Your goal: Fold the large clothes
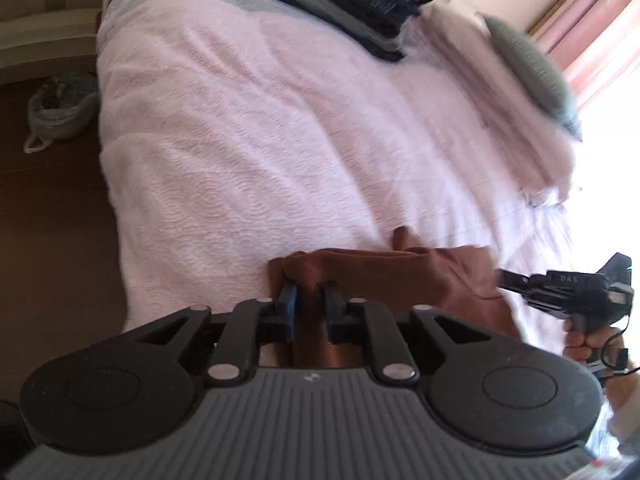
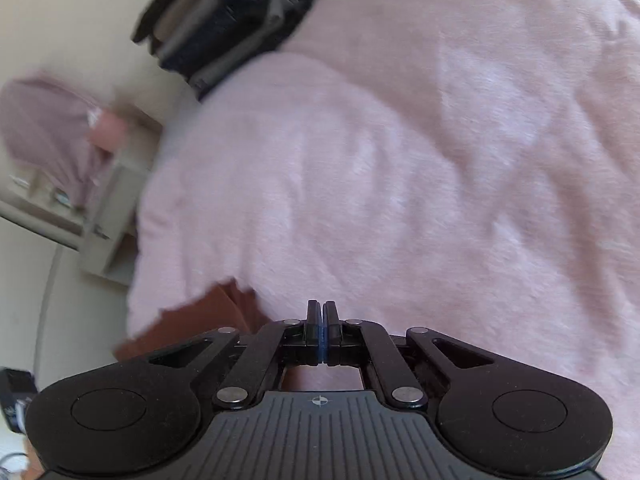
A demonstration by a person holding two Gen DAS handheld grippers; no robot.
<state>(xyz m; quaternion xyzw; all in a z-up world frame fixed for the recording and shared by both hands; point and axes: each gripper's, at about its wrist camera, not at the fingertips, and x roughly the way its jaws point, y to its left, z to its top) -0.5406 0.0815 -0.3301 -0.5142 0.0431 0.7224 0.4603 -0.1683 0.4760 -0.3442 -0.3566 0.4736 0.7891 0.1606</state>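
1. Brown garment [image 1: 384,276] lies bunched on the pink bedspread [image 1: 248,152], right at my left gripper [image 1: 311,304]; a fold of it runs between my left jaws and back under the gripper body.
2. My left jaws stand a little apart with the brown cloth in the gap; both blue pads [image 1: 289,306] sit against the fold, so I read it as a pinch on the garment; the rest of the cloth spreads away to the right of these jaws.
3. My right gripper [image 2: 322,332] has its jaws pressed together, pad to pad, with nothing between them; they point down over bare pink bedspread [image 2: 420,168].
4. From the right wrist view, a corner of the brown garment [image 2: 224,304] shows to the left of my right jaws, near them but not touching; part of it is hidden behind the gripper's left arm.
5. In the left wrist view my right gripper [image 1: 510,280] appears far to the right of my left jaws, held in a hand [image 1: 586,346], its tip just beside the garment's right edge; I cannot tell whether it touches.
6. Far ahead of both pairs of jaws a stack of folded dark clothes [image 1: 360,4] sits at the far side of the bed; a grey pillow [image 1: 528,68] lies to its right, blurred.
7. Well left of my left jaws, on the dark floor, sits a pale bag [image 1: 60,108].
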